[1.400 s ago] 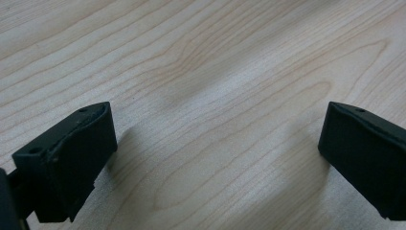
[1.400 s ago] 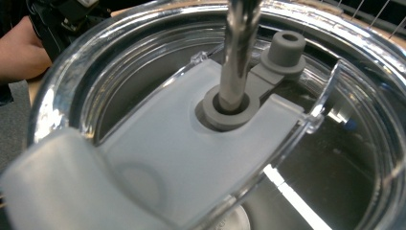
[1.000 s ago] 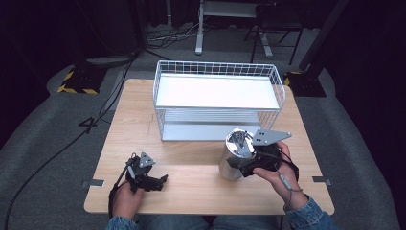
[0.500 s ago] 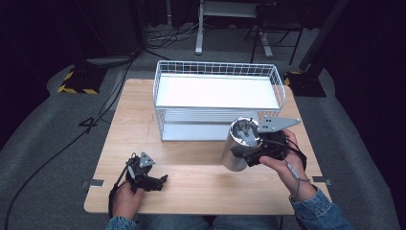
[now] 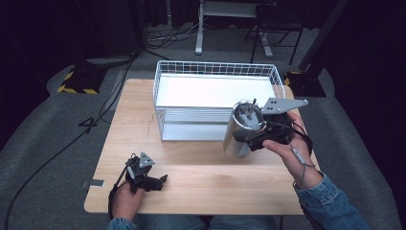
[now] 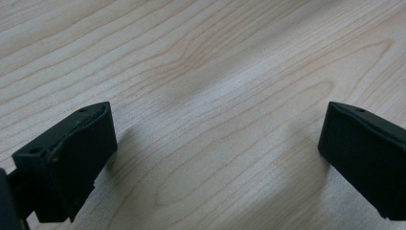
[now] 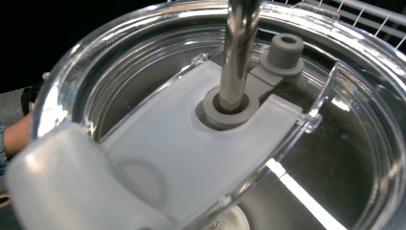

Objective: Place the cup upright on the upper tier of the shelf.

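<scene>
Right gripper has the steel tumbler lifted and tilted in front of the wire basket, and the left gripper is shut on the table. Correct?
Not quite: the left gripper is open, its fingers wide apart over bare table, as the left gripper view shows. The rest stands.

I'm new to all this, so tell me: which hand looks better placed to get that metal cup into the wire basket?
The right. The right gripper holds the metal cup lifted and tilted just in front of the wire basket. The left gripper rests open on the table near its front edge, holding nothing.
</scene>
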The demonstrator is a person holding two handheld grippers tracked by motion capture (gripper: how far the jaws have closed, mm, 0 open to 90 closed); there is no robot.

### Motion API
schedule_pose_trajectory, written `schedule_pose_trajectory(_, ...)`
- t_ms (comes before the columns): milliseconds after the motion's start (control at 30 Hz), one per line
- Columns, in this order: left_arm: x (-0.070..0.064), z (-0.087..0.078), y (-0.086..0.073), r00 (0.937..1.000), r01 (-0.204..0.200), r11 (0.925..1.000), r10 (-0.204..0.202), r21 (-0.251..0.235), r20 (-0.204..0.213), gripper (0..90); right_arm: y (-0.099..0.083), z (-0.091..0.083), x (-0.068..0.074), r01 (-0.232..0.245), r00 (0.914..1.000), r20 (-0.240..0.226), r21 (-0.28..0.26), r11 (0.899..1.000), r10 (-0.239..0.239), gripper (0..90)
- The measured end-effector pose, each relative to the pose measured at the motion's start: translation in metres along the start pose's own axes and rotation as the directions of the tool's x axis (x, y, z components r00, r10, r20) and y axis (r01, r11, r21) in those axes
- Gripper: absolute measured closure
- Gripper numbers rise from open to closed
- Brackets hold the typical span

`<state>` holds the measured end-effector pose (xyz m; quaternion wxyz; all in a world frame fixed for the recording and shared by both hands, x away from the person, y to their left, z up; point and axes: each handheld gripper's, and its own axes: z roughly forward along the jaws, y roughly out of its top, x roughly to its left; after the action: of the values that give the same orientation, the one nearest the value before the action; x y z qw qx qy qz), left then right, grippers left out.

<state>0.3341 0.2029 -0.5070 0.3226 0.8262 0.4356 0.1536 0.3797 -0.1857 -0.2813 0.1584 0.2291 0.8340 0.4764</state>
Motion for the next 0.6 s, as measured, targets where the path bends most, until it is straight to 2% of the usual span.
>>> schedule_pose_trajectory(367,0.0,0.0,0.0,1.0,-0.005,1.0,0.005,0.002,-0.003,0.0,0.045,-0.009,-0.019,-0.015,0.9998,0.014,-0.036,0.999,0.016,3.4)
schedule_pose_trajectory(600,0.001,0.0,0.001,1.0,-0.005,1.0,0.005,0.005,-0.002,0.0,0.066,-0.003,-0.03,-0.041,0.9988,0.025,-0.038,0.998,0.042,3.4)
